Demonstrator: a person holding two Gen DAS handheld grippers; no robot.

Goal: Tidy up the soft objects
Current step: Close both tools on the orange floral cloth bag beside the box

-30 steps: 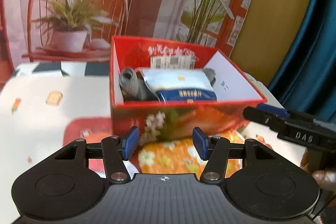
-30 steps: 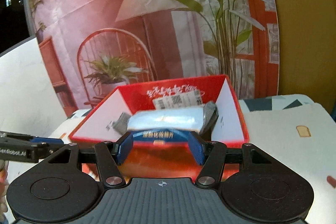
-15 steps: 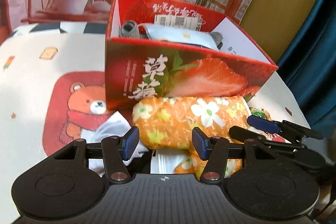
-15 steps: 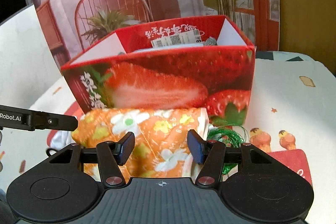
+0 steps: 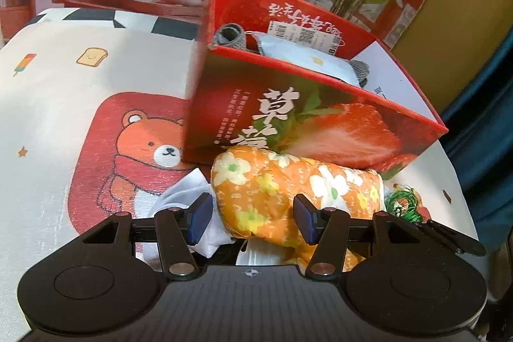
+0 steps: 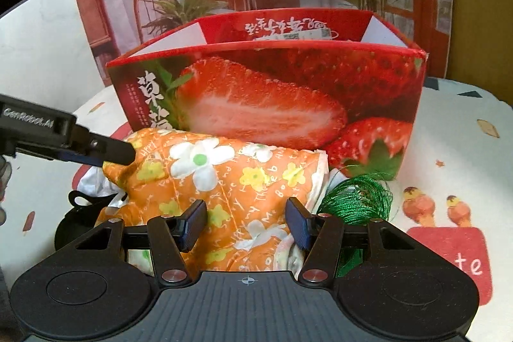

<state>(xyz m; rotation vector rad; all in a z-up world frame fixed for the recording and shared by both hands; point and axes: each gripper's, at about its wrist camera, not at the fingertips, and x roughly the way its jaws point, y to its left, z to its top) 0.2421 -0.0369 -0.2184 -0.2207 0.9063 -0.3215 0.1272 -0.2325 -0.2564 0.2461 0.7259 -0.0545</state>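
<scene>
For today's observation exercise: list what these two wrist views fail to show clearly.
- Strawberry box contents: right wrist view, hidden by its front wall.
- Black item: right wrist view, mostly under the orange floral cloth.
- White cloth: left wrist view, partly covered by the left gripper.

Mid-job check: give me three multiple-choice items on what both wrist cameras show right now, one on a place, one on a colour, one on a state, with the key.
1. Where does the orange flower-print cloth bundle lie?
A. inside the red strawberry-print cardboard box
B. on the table, in front of the box
C. behind the box

2. What colour is the thread tangle beside the bundle?
A. green
B. blue
C. yellow

3. How do the right gripper's jaws stand?
A. shut on the bundle
B. open, either side of the bundle
C. shut on the box rim

Key: B, the bundle lies against the box's front wall; A, its loops are green; B, the blue pads stand apart.
</scene>
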